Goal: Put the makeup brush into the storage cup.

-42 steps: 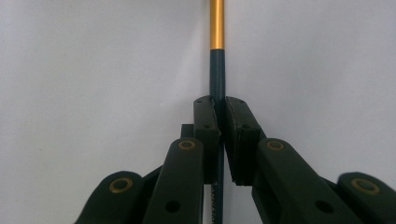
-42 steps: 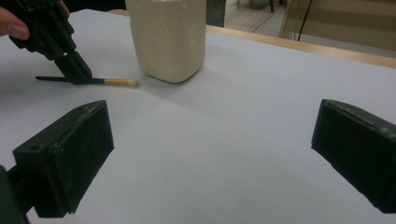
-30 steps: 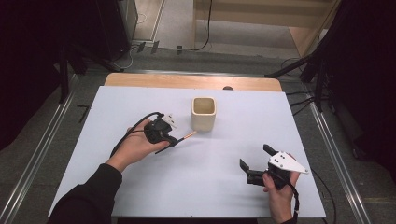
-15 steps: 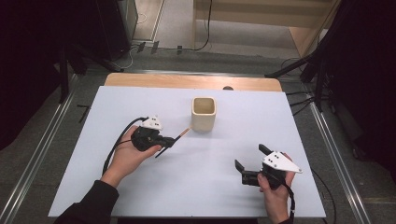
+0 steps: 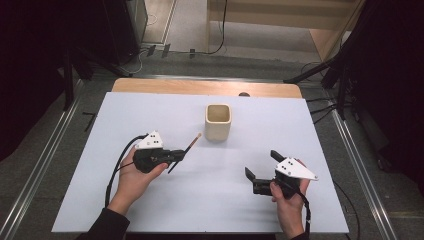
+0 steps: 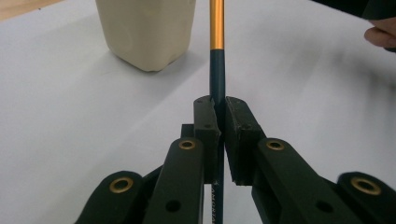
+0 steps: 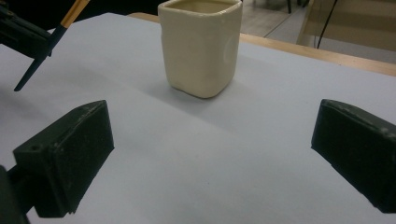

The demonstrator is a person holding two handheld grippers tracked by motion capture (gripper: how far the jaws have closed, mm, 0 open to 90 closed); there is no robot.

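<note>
The brush (image 6: pixel 216 70), a thin stick with a dark teal handle, a gold ferrule and a pale tip, sits clamped between the jaws of the left gripper (image 5: pixel 172 156), which are closed tight on the teal part of the handle. In the high view the brush (image 5: pixel 186 153) is lifted off the table (image 5: pixel 165 112) and slants up and forward, its pale tip aimed toward the cream square cup (image 5: pixel 218 121) but stopping short of the cup's near left side, apart from it. The cup stands upright near the middle of the white surface, mouth open and seemingly empty.

The work in hand looks like dropping the brush into that cup. The grip lies well down the handle, so a long length juts out ahead of the jaws; if the tip comes in low it may strike the cup's wall instead of clearing the rim, and the light cup could slide or tip. A thin round handle in flat pads could also swivel as the hand turns it upright, spoiling the aim.

The right gripper (image 5: pixel 260 172) rests low near the table's front right, well apart from the cup (image 7: pixel 201 46), its jaws standing wide open with nothing between them
</note>
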